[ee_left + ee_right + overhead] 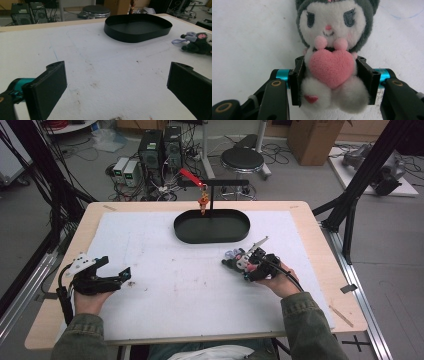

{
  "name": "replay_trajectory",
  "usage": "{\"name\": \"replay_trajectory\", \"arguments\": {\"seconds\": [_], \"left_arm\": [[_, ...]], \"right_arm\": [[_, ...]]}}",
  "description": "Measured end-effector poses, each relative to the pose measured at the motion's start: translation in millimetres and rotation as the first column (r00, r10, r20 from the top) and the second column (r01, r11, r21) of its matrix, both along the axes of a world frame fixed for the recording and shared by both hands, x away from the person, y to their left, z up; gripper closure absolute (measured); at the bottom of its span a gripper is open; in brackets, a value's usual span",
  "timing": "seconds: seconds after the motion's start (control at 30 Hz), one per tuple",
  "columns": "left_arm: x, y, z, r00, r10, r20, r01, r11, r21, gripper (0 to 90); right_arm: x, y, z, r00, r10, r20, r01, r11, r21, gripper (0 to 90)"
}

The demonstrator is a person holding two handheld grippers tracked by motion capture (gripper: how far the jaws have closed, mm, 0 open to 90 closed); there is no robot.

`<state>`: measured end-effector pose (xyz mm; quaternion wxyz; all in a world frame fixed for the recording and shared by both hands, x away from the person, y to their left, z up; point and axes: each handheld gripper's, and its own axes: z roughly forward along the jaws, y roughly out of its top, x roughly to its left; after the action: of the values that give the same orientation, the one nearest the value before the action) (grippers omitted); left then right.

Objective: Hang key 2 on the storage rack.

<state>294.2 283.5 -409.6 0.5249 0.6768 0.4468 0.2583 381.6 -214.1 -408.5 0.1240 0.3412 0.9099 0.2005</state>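
Right gripper view: right hand-held gripper (332, 82) pinching plush toy (332, 57) by the body, jaws pressed against both sides, toy lying on white tabletop (249, 32). High view: left hand-held gripper (120, 276) resting low at the left, jaws spread wide, well apart from the black tray (212, 226).

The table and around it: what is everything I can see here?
Plush toy: one, grey and white with a pink heart, on the white mat, right side, between the right gripper's jaws.
Tray: one, black, oval, far middle of the mat.
Stand: one, black, rising at the tray's far edge, a small orange charm hanging from it.
White mat: one, covering the wooden table.
Stool: one, black, on the floor beyond.
Computer towers: two, dark, on the floor beyond.
Cardboard box: one, brown, far right.
Left gripper: black, jaws wide apart over bare mat.
Right gripper: black, shut on the toy.
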Motion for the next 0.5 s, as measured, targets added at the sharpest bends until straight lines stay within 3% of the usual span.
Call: {"name": "replay_trajectory", "arguments": {"seconds": [0.3, 0.5], "left_arm": [[1.5, -0.5, -0.1, 1.0, -0.005, 0.0, 0.005, 1.0, 0.0, 3.2], [3.0, -0.8, -0.2, 1.0, -0.008, 0.001, 0.008, 1.0, -0.002, 3.2]], "right_arm": [[-3.8, -8.9, 13.7, 0.9997, 0.012, 0.022, -0.013, 0.998, 0.065, 49.0], [-5.8, -17.2, 24.3, 0.9989, -0.017, 0.043, 0.012, 0.993, 0.118, 49.0]]}}
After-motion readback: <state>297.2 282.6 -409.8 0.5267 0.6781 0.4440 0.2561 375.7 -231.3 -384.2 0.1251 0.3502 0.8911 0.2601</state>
